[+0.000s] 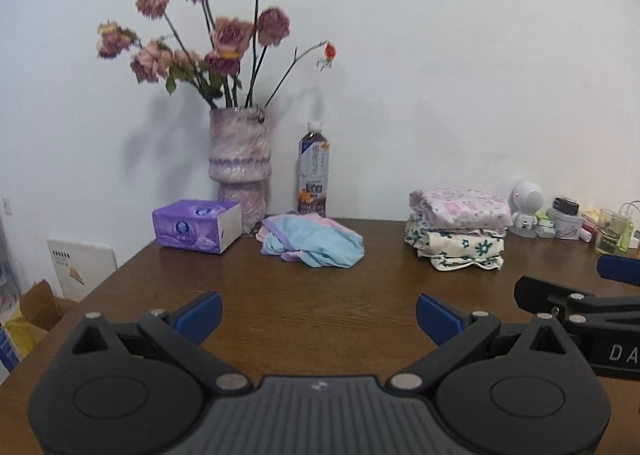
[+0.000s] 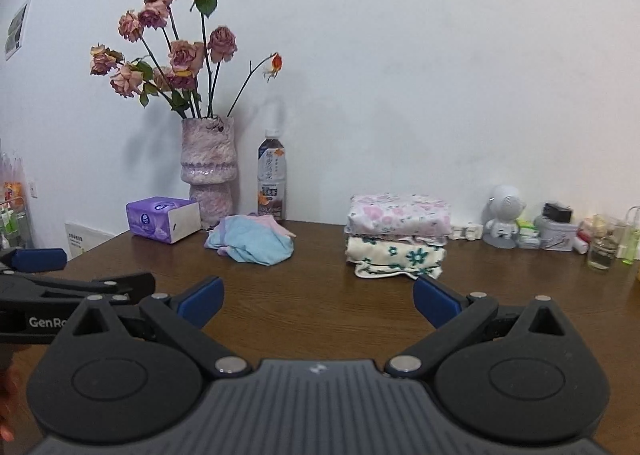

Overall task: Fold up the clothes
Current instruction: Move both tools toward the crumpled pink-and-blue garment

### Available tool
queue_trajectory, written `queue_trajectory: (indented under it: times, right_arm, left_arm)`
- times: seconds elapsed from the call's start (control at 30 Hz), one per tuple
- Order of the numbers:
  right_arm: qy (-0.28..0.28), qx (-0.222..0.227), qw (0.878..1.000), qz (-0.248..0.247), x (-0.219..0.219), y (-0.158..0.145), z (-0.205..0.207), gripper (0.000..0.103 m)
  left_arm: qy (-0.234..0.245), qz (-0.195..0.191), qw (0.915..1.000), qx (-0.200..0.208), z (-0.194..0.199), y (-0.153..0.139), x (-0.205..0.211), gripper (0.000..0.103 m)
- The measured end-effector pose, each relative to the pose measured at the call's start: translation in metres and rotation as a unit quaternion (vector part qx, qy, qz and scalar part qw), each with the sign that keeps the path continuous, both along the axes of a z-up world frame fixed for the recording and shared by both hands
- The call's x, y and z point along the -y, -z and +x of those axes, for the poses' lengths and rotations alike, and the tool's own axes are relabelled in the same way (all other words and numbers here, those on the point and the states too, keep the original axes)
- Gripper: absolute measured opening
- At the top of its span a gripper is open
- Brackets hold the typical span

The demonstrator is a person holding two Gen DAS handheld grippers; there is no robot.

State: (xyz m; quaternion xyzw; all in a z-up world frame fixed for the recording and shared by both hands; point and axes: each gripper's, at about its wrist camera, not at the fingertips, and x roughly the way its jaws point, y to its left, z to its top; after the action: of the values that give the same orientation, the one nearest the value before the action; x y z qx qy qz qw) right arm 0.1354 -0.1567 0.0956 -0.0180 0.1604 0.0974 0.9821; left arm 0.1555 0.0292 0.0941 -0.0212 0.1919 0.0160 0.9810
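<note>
At the tabletop's (image 1: 320, 295) far edge a crumpled blue-pink garment (image 1: 312, 241) lies limp and light, best pinched at its hem; both grippers' (image 1: 319, 315) (image 2: 319, 301) fingers wide open, empty.

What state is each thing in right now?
left gripper: open, empty
right gripper: open, empty
blue-pink garment: crumpled, unfolded
pink floral garment: folded, top of stack
green floral garment: folded, bottom of stack
tea bottle: upright, capped
tissue box: opened
</note>
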Motion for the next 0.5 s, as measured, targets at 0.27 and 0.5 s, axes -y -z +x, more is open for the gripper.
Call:
queue_trajectory:
  times: [0.27,0.5]
  right_arm:
    - [-0.02,-0.01,1.0,0.003,-0.013,-0.009,0.065,0.103]
    - [-0.019,-0.005,1.0,-0.015,-0.026,-0.014,0.121,0.103]
  left_arm:
    - [0.001,-0.011,0.9999,-0.013,0.066,-0.007,-0.013,0.103]
    - [-0.006,-0.005,1.0,-0.005,0.128,-0.02,-0.02,0.103]
